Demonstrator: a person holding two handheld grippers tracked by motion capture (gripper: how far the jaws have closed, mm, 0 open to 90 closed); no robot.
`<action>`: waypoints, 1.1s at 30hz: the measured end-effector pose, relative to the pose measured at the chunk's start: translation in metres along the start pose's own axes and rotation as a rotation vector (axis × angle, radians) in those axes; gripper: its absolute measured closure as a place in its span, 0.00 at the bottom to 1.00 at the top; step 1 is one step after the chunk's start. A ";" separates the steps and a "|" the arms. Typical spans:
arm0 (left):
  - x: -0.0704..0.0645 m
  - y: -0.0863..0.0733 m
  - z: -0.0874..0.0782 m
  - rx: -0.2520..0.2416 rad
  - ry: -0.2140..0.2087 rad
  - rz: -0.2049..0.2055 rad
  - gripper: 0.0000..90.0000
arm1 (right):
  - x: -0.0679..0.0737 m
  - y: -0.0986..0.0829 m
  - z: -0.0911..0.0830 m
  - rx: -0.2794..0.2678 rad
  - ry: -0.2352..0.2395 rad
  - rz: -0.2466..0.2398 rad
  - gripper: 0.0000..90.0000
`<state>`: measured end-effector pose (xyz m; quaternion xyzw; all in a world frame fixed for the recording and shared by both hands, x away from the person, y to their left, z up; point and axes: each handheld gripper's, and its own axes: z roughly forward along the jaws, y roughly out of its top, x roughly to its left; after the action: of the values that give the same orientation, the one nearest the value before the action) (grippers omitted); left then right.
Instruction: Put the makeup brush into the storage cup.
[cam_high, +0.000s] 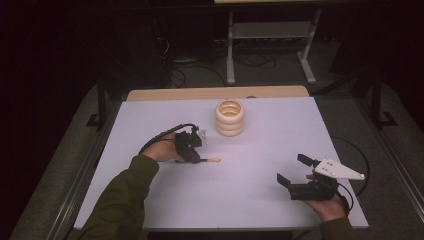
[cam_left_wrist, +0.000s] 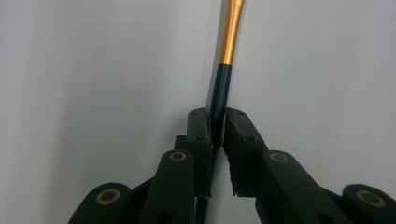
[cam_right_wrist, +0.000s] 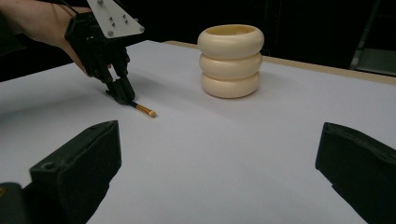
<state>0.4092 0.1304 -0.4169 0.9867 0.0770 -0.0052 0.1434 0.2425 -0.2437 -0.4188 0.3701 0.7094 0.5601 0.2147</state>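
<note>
Clamping the thin, light brush (cam_left_wrist: 219, 93) by its dark handle, your left gripper (cam_left_wrist: 218, 128) risks slipping; your right gripper (cam_high: 295, 172) gapes empty.

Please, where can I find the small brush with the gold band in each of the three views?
High view: brush, left of centre, in the left gripper.
Left gripper view: top centre, pinched between the jaws.
Right gripper view: left of centre, under that gripper.
Shared landmark: cream ringed holder.

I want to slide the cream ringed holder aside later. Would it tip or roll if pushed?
The holder stands upright on a broad round base, so a low push would probably slide it, not tip it. Its bulging stacked rings and open top suggest a hollow, fairly light body. Laid on its side, it could roll.
</note>
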 end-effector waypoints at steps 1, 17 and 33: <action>0.000 0.000 0.000 0.003 0.000 0.004 0.89 | 0.000 0.000 0.000 0.000 0.000 0.000 0.00; 0.000 0.012 0.002 0.097 0.004 0.035 0.92 | 0.000 0.000 0.000 0.000 0.002 0.000 0.00; 0.003 0.009 -0.003 0.059 -0.026 -0.034 0.93 | -0.001 0.000 0.000 -0.003 0.002 0.002 0.00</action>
<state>0.4135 0.1232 -0.4120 0.9889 0.0915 -0.0227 0.1151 0.2427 -0.2447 -0.4189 0.3699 0.7085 0.5617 0.2138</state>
